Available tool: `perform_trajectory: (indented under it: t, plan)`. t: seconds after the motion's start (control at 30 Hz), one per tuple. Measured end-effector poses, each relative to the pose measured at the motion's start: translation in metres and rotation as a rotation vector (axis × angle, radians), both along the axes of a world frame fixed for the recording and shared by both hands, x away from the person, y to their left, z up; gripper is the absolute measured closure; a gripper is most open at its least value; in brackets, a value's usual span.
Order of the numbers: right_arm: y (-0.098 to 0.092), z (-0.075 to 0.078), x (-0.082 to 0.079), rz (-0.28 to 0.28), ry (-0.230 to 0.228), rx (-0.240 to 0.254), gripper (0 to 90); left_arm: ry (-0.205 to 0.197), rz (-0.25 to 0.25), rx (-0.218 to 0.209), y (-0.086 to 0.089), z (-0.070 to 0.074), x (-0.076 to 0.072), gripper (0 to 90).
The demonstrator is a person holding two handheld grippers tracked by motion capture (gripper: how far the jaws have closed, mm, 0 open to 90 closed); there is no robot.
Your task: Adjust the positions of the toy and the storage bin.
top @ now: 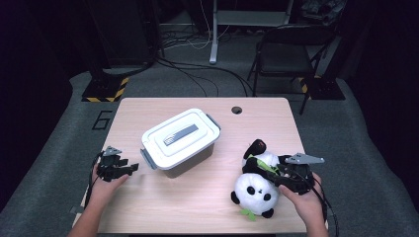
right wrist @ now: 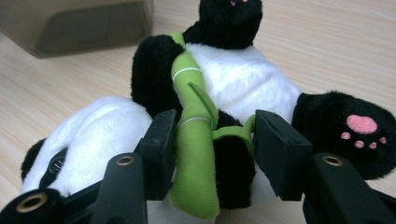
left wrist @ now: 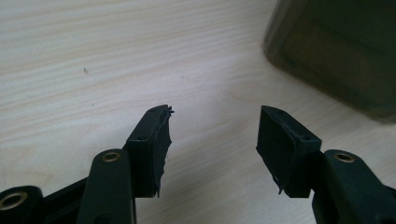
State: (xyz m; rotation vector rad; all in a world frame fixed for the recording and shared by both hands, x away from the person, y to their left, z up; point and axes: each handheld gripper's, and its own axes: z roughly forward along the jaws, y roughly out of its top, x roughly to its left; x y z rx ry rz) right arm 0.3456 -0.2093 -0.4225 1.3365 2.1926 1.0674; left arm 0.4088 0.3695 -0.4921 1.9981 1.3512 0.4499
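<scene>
A black-and-white plush panda lies on the wooden table at the front right, a green bamboo stalk across its chest. My right gripper reaches in from the right; in the right gripper view its jaws stand either side of the bamboo and the black arm, slightly apart from them, so it is open. At the table's left my left gripper is open with nothing between its jaws, pointing toward the box.
A grey storage box with a white clip-on lid stands mid-table; its dark wall is just ahead of the left gripper and behind the panda. A cable hole sits near the far edge. A folding chair stands beyond.
</scene>
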Motion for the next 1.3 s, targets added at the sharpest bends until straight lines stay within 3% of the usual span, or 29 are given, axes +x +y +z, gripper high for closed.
perform_trajectory:
  t: [0.23,0.37,0.53,0.8,1.0,1.3]
  plan:
    - [-0.002,0.006,-0.003,-0.016,-0.039,0.021,48.4,-0.072,-0.006,-0.053,-0.001,0.029,-0.005,43.7]
    - [-0.001,0.006,-0.004,-0.022,-0.07,0.074,47.6,-0.073,-0.02,-0.111,0.0,0.044,-0.007,49.3]
    - [0.0,0.004,-0.004,-0.025,-0.083,0.078,47.5,-0.09,-0.031,-0.117,-0.003,0.055,-0.006,48.1]
    - [-0.001,0.003,-0.003,-0.028,-0.09,0.085,46.5,-0.15,-0.038,-0.138,-0.01,0.081,0.004,45.6]
    - [0.0,-0.003,-0.001,-0.026,-0.08,0.096,45.1,-0.158,-0.074,-0.122,-0.018,0.1,0.012,44.4]
    - [0.0,-0.007,0.001,-0.03,-0.069,0.106,44.5,-0.162,-0.093,-0.125,-0.033,0.102,0.031,44.9]
